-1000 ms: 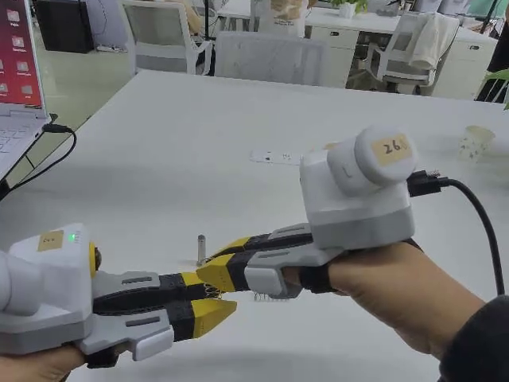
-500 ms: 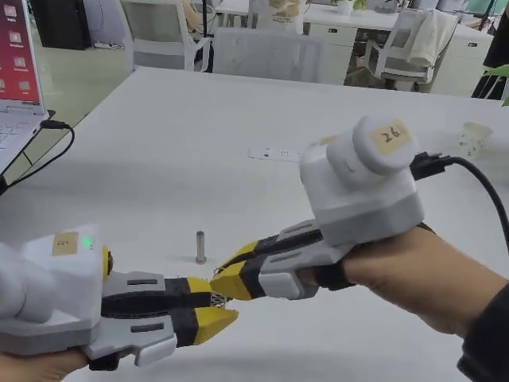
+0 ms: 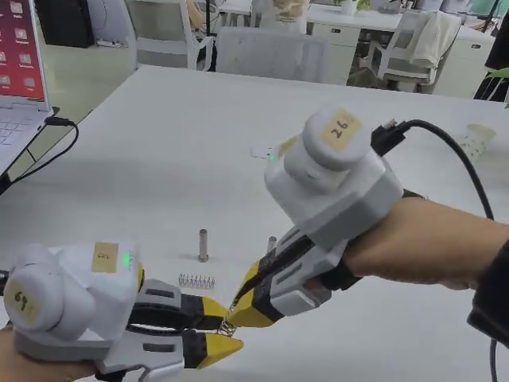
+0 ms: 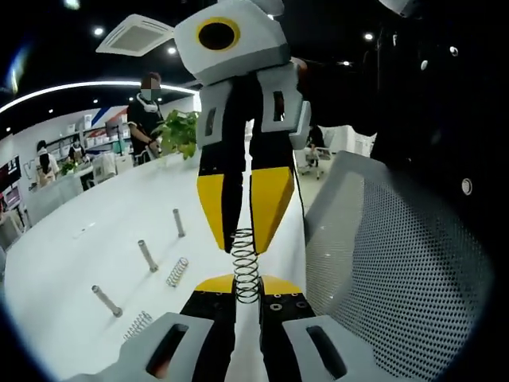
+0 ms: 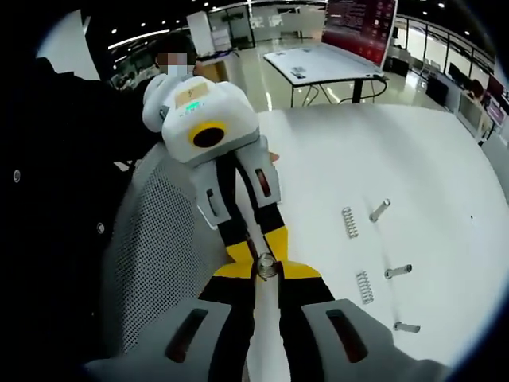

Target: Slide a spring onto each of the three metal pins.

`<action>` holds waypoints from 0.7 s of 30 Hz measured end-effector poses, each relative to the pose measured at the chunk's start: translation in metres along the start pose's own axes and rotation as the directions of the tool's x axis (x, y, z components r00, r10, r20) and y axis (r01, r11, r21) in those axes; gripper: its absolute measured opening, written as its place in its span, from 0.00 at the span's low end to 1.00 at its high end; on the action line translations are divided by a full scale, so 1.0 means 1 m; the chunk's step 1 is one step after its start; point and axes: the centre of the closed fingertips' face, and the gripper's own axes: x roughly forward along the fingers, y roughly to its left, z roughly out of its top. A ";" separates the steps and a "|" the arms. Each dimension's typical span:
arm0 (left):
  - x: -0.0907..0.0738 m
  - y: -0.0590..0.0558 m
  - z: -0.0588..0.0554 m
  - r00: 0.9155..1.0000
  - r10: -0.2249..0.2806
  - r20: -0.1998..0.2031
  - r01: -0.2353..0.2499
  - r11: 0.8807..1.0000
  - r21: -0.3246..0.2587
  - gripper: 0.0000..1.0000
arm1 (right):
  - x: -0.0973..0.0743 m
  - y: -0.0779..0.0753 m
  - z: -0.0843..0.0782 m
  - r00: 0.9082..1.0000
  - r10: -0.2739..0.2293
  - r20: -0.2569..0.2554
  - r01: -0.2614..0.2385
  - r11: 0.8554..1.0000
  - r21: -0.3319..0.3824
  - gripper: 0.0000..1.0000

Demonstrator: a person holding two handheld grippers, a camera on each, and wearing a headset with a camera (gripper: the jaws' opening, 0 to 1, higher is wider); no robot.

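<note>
White table (image 3: 159, 143); left gripper (image 4: 246, 288) and right gripper (image 5: 266, 272) apparently pinch one spring (image 4: 245, 263)

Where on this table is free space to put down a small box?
Free: the table stretch between the laptop cable and the pins, and the far side toward the paper cup. Crowded: near edge, where left tongs and right tongs grip one spring, beside a loose spring.

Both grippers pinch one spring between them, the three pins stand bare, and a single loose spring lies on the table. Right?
No: two loose springs lie there, not one; the left gripper view shows a nearer spring and a farther spring beside the pins. The left gripper and right gripper do share the held spring, and the pins are bare.
</note>
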 end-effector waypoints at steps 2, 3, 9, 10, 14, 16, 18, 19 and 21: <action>0.000 -0.001 -0.002 1.000 -0.008 -0.008 0.008 1.000 -0.006 0.02 | 0.002 0.002 -0.002 0.999 0.013 -0.031 -0.013 1.000 -0.016 0.08; 0.000 -0.001 -0.003 1.000 -0.010 -0.015 0.010 1.000 -0.006 0.02 | 0.004 0.004 -0.001 0.999 0.021 -0.030 -0.022 1.000 -0.015 0.08; -0.002 0.000 -0.005 1.000 -0.007 -0.018 0.007 1.000 -0.020 0.01 | 0.005 0.002 -0.001 0.998 0.030 -0.061 -0.032 0.999 -0.035 0.08; -0.002 0.000 -0.005 1.000 -0.007 -0.019 0.007 1.000 -0.020 0.01 | 0.006 0.002 -0.002 0.997 0.034 -0.068 -0.037 0.999 -0.036 0.08; -0.002 0.000 0.007 0.999 -0.006 0.052 0.008 1.000 -0.028 0.01 | 0.010 0.002 -0.006 0.994 0.047 -0.097 -0.051 0.998 -0.044 0.09; -0.003 0.000 0.003 1.000 -0.007 0.014 0.007 1.000 -0.027 0.01 | 0.014 0.002 -0.008 0.993 0.039 -0.107 -0.044 0.998 -0.051 0.09; -0.003 0.000 0.002 1.000 -0.005 0.011 0.006 1.000 -0.028 0.01 | 0.015 0.002 -0.007 0.994 0.033 -0.109 -0.039 0.998 -0.058 0.09; -0.003 -0.002 0.002 1.000 -0.011 0.013 0.011 0.999 -0.036 0.01 | 0.015 0.002 -0.007 0.993 0.037 -0.110 -0.044 0.997 -0.057 0.09; -0.003 -0.002 0.003 1.000 -0.011 0.013 0.011 0.999 -0.045 0.01 | 0.015 0.003 -0.008 0.993 0.041 -0.114 -0.048 0.997 -0.055 0.09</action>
